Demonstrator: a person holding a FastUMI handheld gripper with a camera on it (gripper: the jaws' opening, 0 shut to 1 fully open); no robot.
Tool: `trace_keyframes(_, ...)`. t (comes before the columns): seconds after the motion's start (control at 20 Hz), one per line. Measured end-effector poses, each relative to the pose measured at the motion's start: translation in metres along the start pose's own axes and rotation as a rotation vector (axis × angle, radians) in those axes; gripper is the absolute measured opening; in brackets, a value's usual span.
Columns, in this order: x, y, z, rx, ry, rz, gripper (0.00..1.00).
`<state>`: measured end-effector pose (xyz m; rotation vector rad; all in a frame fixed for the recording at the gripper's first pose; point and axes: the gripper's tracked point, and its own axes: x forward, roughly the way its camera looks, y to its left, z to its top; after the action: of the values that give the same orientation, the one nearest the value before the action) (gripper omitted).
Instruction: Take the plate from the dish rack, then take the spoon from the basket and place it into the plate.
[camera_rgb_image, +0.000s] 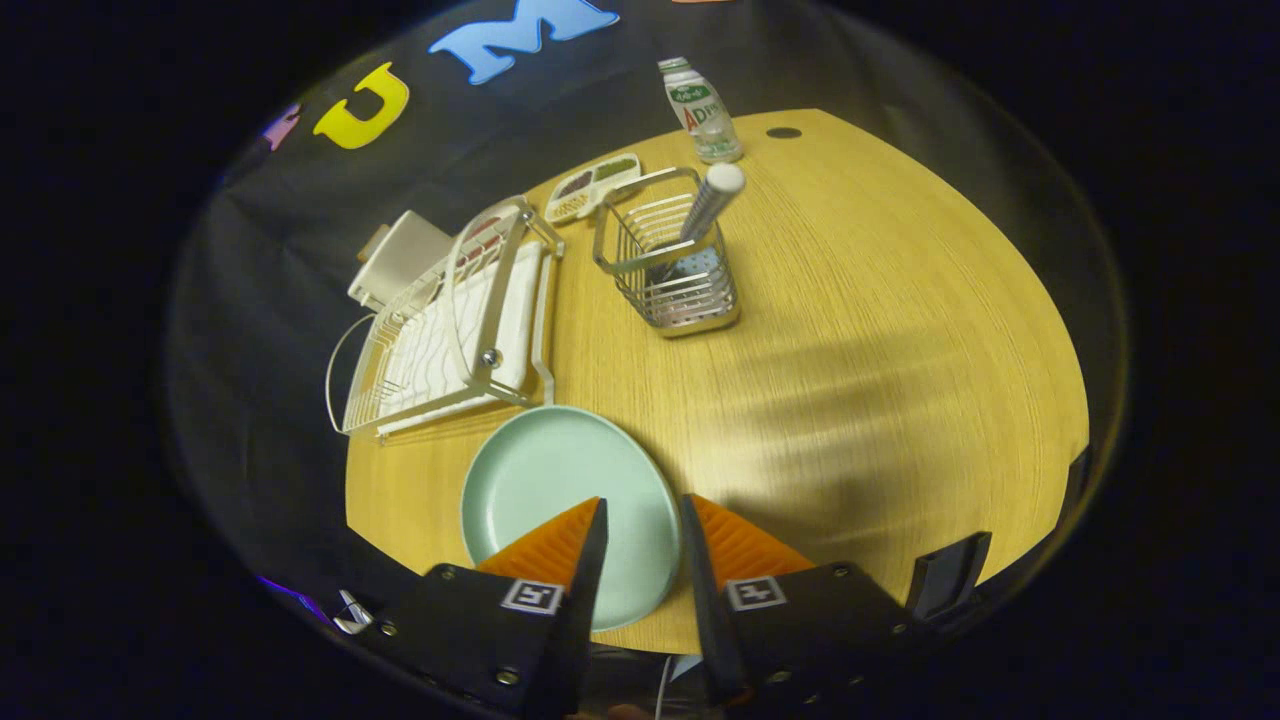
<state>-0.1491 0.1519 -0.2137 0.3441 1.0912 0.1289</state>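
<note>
- We see our gripper spread, fingers holding nothing, above the round, smooth pale-green plate lying flat on the wood-grain table.
- The wire dish rack stands just beyond the plate.
- The spoon's rounded handle leans out of the wire basket.

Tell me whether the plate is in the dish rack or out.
Out. The plate lies flat on the table, beside the dish rack, beneath the open tongs.
</note>
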Motion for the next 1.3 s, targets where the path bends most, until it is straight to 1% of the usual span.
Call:
trace_keyframes(0.1, -0.017, -0.009, 0.023, -0.085, -0.106, -0.053, 0.91)
trace_keyframes(0.15, -0.027, -0.010, 0.033, -0.129, -0.166, -0.069, 0.88)
trace_keyframes(0.2, -0.036, -0.008, 0.042, -0.151, -0.213, -0.067, 0.88)
trace_keyframes(0.3, -0.052, 0.000, 0.060, -0.184, -0.326, -0.044, 0.88)
trace_keyframes(0.45, -0.075, 0.004, 0.089, -0.249, -0.525, -0.031, 0.88)
trace_keyframes(0.55, -0.086, 0.007, 0.097, -0.282, -0.599, -0.018, 0.88)
trace_keyframes(0.65, -0.100, 0.007, 0.109, -0.325, -0.690, -0.022, 0.88)
trace_keyframes(0.75, -0.113, 0.008, 0.126, -0.385, -0.819, -0.036, 0.88)
trace_keyframes(0.8, -0.115, 0.009, 0.131, -0.419, -0.852, -0.035, 0.88)
trace_keyframes(0.85, -0.109, 0.008, 0.128, -0.438, -0.852, -0.029, 0.88)
trace_keyframes(1.0, -0.099, -0.002, 0.134, -0.408, -0.876, -0.027, 0.88)
trace_keyframes(1.3, -0.051, -0.030, 0.149, -0.345, -0.924, -0.051, 0.88)
